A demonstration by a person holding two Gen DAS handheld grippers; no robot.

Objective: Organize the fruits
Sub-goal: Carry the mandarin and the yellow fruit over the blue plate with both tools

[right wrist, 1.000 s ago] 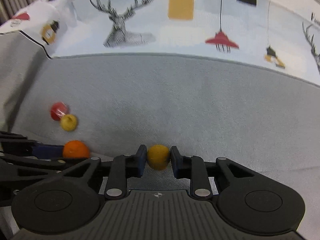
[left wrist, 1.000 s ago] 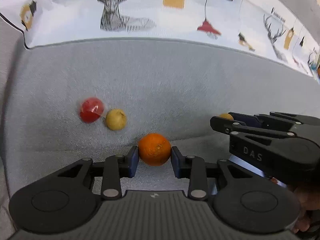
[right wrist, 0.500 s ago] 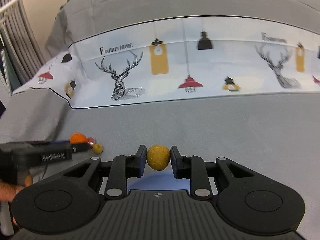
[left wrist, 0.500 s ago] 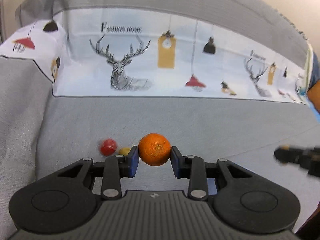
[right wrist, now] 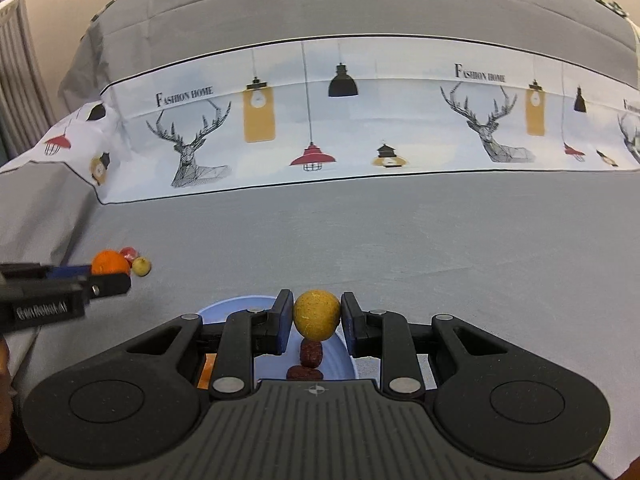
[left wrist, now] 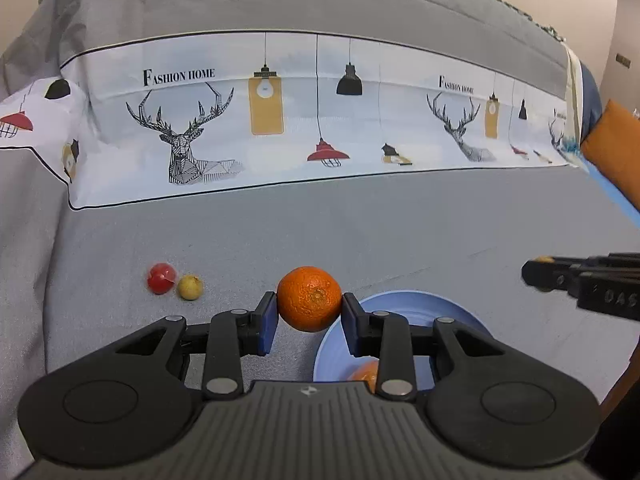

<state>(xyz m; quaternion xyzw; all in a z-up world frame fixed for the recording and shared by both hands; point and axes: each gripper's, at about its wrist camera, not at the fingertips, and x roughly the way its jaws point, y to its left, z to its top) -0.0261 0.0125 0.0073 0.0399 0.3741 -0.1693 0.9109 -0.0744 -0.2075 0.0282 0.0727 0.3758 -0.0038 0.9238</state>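
Note:
My left gripper (left wrist: 309,312) is shut on an orange (left wrist: 309,303), held above the left rim of a blue bowl (left wrist: 416,304). Another orange fruit (left wrist: 365,374) lies in the bowl. My right gripper (right wrist: 317,318) is shut on a round yellow fruit (right wrist: 317,314), held over the same bowl (right wrist: 344,356), which holds two dark red dates (right wrist: 311,353). A red fruit (left wrist: 161,278) and a small yellow fruit (left wrist: 190,287) lie together on the grey sheet to the left. The right gripper also shows in the left wrist view (left wrist: 540,270).
The grey sheet (left wrist: 360,220) covers a bed, with a white printed band (left wrist: 320,120) across the back. An orange cushion (left wrist: 612,148) sits at the far right. The left gripper (right wrist: 108,276) shows at the left of the right wrist view.
Both grippers have pulled back and risen with their fruits. The blue bowl has come into view under them. The red and small yellow fruits now lie farther away.

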